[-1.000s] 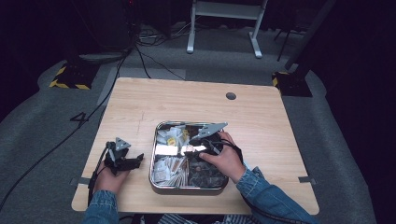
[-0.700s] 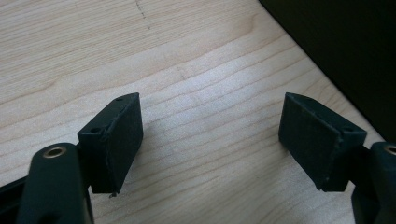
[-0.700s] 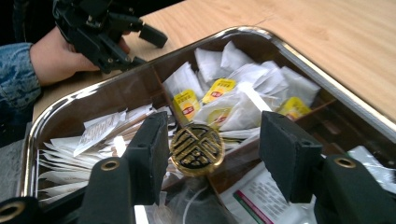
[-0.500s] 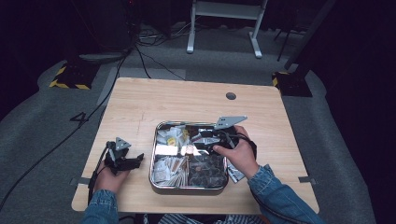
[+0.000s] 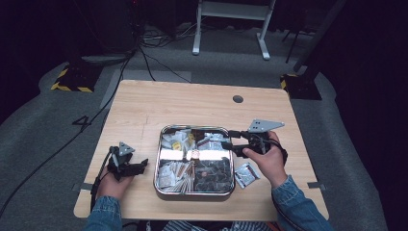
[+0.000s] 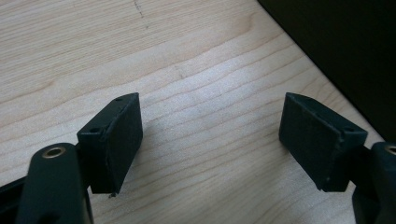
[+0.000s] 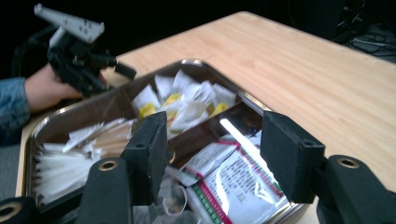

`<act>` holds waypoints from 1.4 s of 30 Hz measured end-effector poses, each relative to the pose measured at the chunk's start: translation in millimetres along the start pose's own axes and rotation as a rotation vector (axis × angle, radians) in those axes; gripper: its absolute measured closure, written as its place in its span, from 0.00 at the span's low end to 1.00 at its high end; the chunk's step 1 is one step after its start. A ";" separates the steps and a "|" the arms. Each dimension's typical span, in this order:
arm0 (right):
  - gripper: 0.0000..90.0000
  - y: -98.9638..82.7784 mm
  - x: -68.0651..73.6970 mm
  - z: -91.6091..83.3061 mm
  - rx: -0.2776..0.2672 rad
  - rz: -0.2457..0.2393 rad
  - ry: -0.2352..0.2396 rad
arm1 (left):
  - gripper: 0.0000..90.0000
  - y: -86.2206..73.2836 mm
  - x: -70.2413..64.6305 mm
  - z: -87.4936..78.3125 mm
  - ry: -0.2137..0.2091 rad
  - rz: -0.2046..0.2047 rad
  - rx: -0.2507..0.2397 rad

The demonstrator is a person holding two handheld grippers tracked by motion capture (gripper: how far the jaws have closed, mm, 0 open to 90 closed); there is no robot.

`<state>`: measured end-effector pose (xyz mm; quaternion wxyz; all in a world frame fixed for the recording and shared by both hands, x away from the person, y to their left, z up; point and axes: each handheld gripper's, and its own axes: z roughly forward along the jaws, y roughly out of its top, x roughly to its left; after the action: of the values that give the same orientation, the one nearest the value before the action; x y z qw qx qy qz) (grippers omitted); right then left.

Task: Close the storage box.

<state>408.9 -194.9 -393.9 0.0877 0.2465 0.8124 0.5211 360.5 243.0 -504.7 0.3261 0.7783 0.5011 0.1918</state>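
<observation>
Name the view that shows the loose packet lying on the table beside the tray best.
The high view: the packet lies whole on the table, right of the tray. The right gripper view looks into the tray instead; the left gripper view looks at bare tabletop.

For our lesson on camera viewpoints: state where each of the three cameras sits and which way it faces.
High view: above the person's side, looking forward and down on the table; both hands show.
Left gripper view: on the left gripper, facing bare tabletop past open jaws.
Right gripper view: on the right gripper, facing the metal tray; the left gripper shows beyond.
High and right gripper views share the tray.
</observation>
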 end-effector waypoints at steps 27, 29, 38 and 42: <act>0.47 -6.5 -39.1 -67.2 -0.019 0.024 -0.136 | 0.25 -8.6 -1.2 -8.2 0.002 0.000 0.000; 0.46 -7.5 -39.8 -68.4 -0.018 0.024 -0.143 | 0.24 -8.7 -1.2 -8.5 0.004 0.002 0.001; 0.46 -15.8 -45.0 -78.0 -0.001 0.037 -0.182 | 0.24 -8.7 -1.2 -8.3 0.002 0.001 0.000; 0.46 -23.7 -50.9 -87.1 0.004 0.054 -0.208 | 0.24 -8.5 -1.0 -8.2 0.002 -0.001 0.000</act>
<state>410.8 -297.9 -382.3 0.1570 0.3212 0.7930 0.4932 349.4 247.1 -504.8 0.3257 0.7780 0.5018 0.1922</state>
